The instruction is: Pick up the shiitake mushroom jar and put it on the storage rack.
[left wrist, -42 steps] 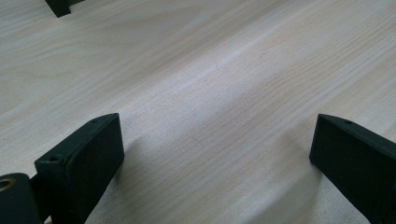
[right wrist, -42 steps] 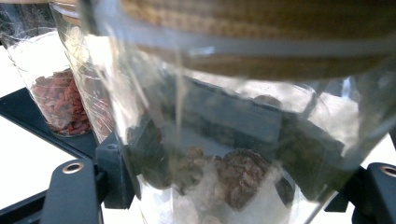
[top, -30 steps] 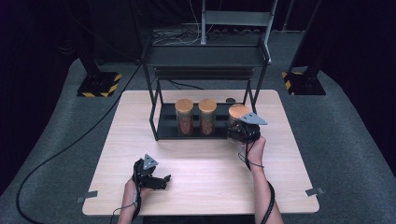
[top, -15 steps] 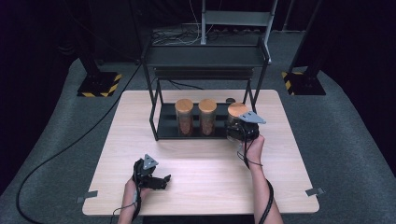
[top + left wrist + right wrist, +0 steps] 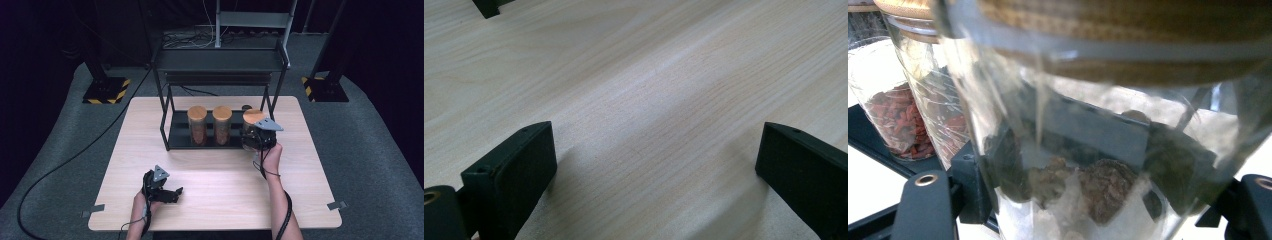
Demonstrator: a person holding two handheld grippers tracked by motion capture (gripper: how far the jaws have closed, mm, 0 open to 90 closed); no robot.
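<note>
My right hand-held gripper clamped on a cork-lidded glass jar at the rack's right end, my left hand-held gripper spread apart, empty, low over the surface

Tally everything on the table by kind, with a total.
Glass jars with wooden lids: 3, two on the rack, one in the right gripper
Black metal rack: 1
Handheld grippers: 2
Total: 6
</note>
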